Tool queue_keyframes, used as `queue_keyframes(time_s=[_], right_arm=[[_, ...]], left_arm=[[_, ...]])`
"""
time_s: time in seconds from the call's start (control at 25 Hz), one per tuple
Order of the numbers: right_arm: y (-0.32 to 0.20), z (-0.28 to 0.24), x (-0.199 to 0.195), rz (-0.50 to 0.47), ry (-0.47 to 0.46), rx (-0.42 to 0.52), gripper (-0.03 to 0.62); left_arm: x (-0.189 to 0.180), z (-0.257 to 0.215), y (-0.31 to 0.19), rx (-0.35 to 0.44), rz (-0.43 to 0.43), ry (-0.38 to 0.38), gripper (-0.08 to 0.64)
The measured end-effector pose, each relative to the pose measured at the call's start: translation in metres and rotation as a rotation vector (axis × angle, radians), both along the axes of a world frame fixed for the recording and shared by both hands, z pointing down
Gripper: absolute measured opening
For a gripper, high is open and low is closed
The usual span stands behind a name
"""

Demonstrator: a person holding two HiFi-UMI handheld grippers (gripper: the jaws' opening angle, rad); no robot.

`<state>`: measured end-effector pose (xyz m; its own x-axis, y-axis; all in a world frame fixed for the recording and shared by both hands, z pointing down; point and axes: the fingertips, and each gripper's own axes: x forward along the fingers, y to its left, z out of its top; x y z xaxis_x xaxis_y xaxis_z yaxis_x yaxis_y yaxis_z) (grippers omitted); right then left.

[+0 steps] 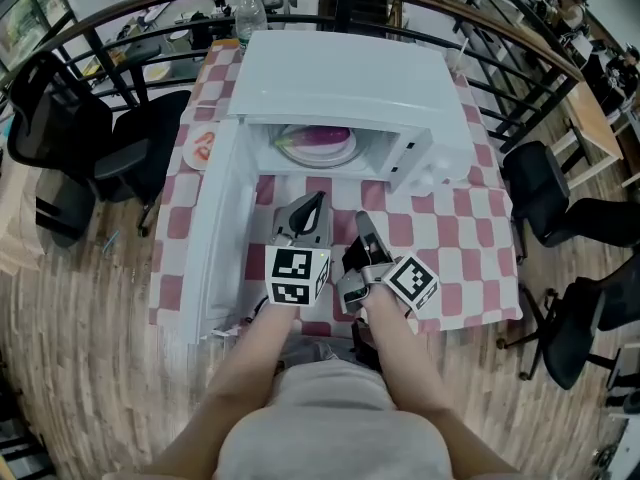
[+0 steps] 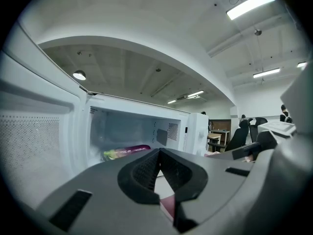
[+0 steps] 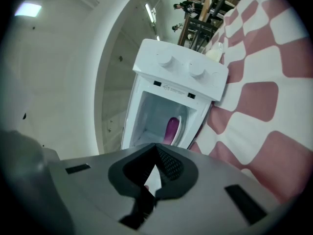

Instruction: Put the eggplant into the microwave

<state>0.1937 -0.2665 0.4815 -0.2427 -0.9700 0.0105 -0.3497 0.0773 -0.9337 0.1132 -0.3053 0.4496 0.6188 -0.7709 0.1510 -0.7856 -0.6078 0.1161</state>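
**Eggplant in the open microwave, both grippers closed in front of it**

A wooden floor (image 1: 80, 368) runs round the table (image 1: 470, 258), which wears a red-and-white checked cloth. A dark curved railing (image 1: 120, 13) passes behind its far edge, and black chairs (image 1: 150, 138) stand off its left and right edges. The white microwave (image 1: 350, 78) sits mid-table, towards the far edge, its door (image 1: 215, 238) swung open along the left side.

The eggplant (image 1: 325, 136) lies inside the microwave on the round tray (image 1: 345, 155). A bottle (image 1: 250, 10) stands at the far edge behind the microwave. A small plate (image 1: 203, 150) sits at the left edge.

The left gripper (image 1: 312, 206) and right gripper (image 1: 362, 223) hover over the near half of the table, side by side and apart from the microwave, both pointing at its opening. Each has its jaws drawn together at the tips with nothing between them.

From the head view the microwave's top hides the back of the cavity and most of the eggplant. The left gripper view shows the eggplant (image 2: 129, 151) low in the cavity, partly behind the jaws. The person's arms cover the table's near edge. What lies on the small plate is too small to tell. The desks beyond the railing are cut off by the frame.
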Motion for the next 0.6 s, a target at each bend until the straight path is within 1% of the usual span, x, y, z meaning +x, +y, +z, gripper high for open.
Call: queue_keyframes(time_s=[0.08,0.24,0.4,0.52,0.6], right_arm=[[0.004,-0.013,-0.002,-0.008,0.103,0.057,0.025],[0.009,-0.038,-0.005,-0.003,0.381,0.155,0.025],[0.011,-0.046,-0.005,0.008,0.572,0.199,0.024],[0.012,-0.052,-0.008,0.005,0.75,0.224,0.023],[0.011,-0.055,-0.009,0.012,0.843,0.228,0.023]], left_arm=[[0.002,0.0,0.001,0.001,0.004,0.0,0.004],[0.009,0.0,0.005,0.01,0.022,-0.004,0.005],[0.014,0.0,0.01,0.018,0.041,-0.009,0.003],[0.017,-0.001,0.013,0.023,0.053,-0.014,0.004],[0.018,-0.002,0.015,0.028,0.058,-0.016,0.004]])
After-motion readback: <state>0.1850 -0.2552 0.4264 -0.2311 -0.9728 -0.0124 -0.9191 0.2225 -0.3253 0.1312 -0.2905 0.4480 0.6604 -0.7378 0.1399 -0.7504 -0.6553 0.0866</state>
